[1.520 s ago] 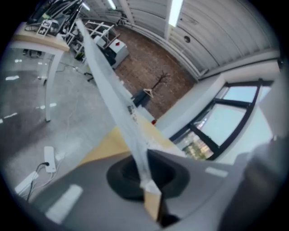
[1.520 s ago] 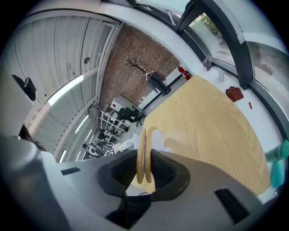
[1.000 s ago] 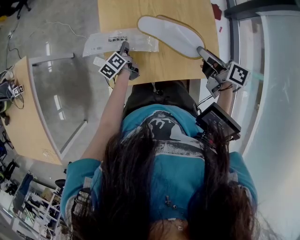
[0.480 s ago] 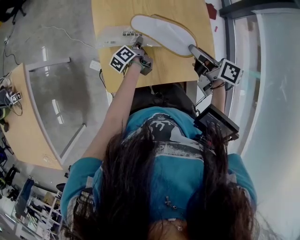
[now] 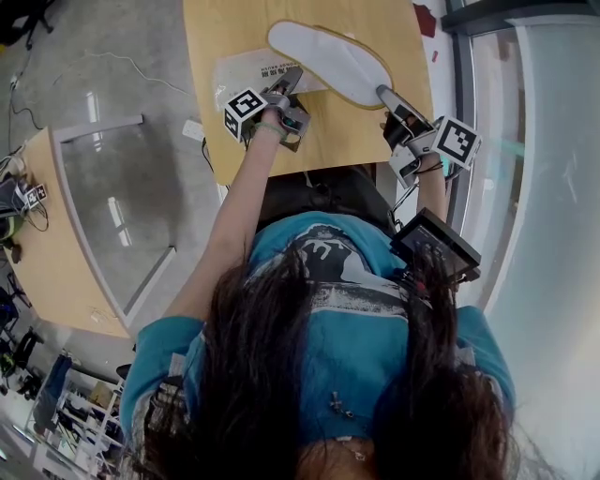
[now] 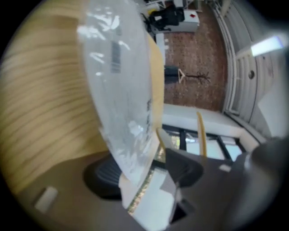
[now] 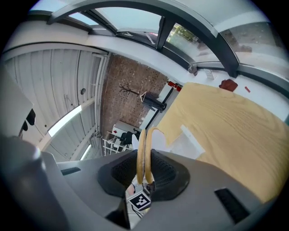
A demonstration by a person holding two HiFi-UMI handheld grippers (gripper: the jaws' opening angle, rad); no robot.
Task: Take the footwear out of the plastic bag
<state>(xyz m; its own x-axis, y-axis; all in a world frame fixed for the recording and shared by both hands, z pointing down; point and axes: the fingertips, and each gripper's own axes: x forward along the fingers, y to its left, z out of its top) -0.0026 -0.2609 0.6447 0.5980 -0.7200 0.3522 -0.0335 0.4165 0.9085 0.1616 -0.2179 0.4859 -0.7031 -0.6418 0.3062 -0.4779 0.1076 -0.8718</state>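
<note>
A flat white slipper [image 5: 328, 58] with a tan rim lies on the wooden table [image 5: 375, 141]. My right gripper [image 5: 386, 96] is shut on its near end. In the right gripper view the tan edges [image 7: 143, 151] stand edge-on between the pads of the right gripper [image 7: 144, 168]. The clear plastic bag [image 5: 246, 68] lies to the left of the slipper. My left gripper [image 5: 291, 82] is at the bag's near end, and its jaws have just been opening. The bag [image 6: 121, 103] hangs loosely between the spread pads of the left gripper [image 6: 144, 177], which do not press on it.
Small red items [image 5: 424, 15] sit at the table's far right corner. A glass wall [image 5: 525, 169] runs along the right side. A second wooden table [image 5: 52, 234] and a glass panel [image 5: 122, 187] stand to the left. The person's body is close to the table's near edge.
The left gripper has moved right along the table towards the slipper, rolled, and opened its jaws; the bag's end shifted with it. The right gripper keeps its hold.
</note>
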